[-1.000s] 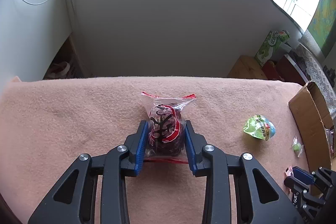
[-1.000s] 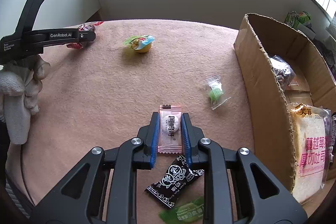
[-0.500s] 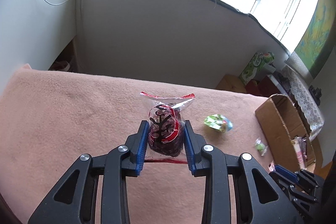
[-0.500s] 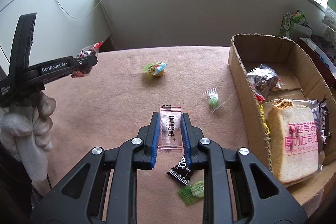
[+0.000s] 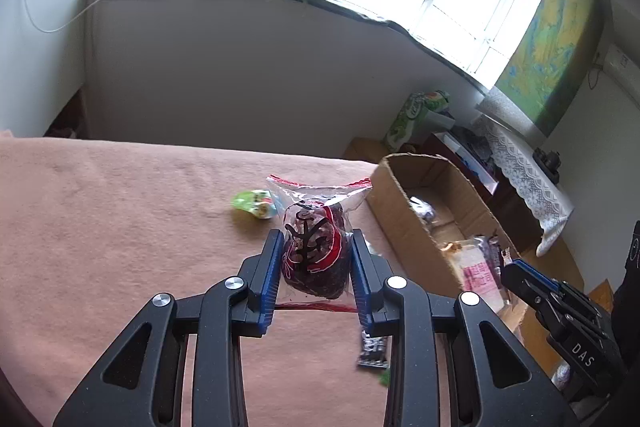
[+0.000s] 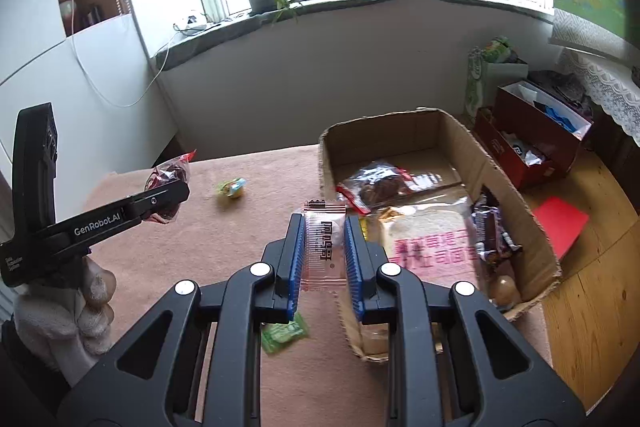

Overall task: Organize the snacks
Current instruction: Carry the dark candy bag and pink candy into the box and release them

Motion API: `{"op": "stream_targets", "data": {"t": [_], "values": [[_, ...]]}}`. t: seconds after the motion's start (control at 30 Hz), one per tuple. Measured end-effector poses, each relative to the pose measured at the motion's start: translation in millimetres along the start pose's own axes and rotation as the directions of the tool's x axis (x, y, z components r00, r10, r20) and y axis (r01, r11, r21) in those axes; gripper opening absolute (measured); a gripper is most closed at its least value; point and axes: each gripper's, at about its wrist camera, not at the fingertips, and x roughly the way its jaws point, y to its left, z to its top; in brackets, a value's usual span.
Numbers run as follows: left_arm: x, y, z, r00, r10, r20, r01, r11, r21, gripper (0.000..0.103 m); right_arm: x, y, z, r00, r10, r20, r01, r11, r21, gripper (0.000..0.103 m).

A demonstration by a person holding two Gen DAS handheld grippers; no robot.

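Note:
My left gripper is shut on a clear bag of dark red dried fruit and holds it above the pink cloth. It also shows in the right wrist view. My right gripper is shut on a pink-striped wrapped sweet, held in the air by the near left wall of the cardboard box. The box holds a bread pack, a dried fruit bag and a dark bar.
A green-topped jelly cup sits on the cloth, also in the right wrist view. A black sweet and a green sweet lie below the grippers. A red box stands on the floor beyond.
Both grippers have risen and moved right toward the box with their snacks still held. The box interior now shows more fully.

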Motion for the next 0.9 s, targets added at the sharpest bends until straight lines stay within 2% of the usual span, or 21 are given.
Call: {"op": "stream_targets", "data": {"t": [0.33,0.5,0.9], "values": [[22.7,-71.2,-14.0,0.992,-0.110,-0.058,0.115,0.990,0.087,0.030,-13.9,-61.9,-7.4,0.997,-0.075,-0.005,0.076,0.995,0.070,0.021],[29.0,-99.9,-21.5,0.987,-0.134,-0.084,0.144,0.981,0.132,0.030,-17.1,-80.7,-10.5,0.996,-0.091,-0.005,0.091,0.992,0.085,0.021],[41.2,-143.7,-29.0,0.989,-0.107,-0.101,0.128,0.965,0.231,0.030,-22.5,-104.3,-8.9,0.995,-0.103,0.001,0.102,0.990,0.095,0.021]]}}
